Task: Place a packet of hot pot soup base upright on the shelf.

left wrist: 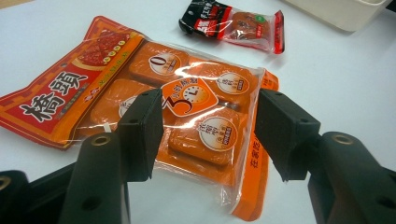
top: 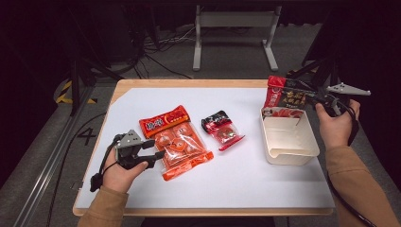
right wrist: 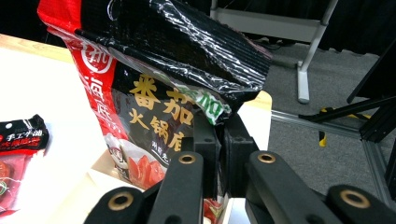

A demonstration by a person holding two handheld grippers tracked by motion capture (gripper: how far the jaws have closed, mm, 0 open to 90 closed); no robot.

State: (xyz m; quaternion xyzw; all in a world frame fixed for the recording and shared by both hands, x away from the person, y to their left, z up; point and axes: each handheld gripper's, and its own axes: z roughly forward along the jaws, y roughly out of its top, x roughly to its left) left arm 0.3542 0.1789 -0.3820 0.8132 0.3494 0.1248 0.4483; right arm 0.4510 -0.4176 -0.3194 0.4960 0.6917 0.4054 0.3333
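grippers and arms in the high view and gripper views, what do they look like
Both forearms wear tan long sleeves. The left gripper is black with a grey three-cornered plate on top and a black cable trailing past the wrist. The right gripper is black too, with the same grey plate and a black cable. Close up, the jaws are matte black bars with blocky square pads and brass-coloured rivets.

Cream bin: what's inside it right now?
The cream bin looks bare across most of its floor. At its far end, the lower edge of the red-and-black packet held by the right gripper dips in and covers that corner.
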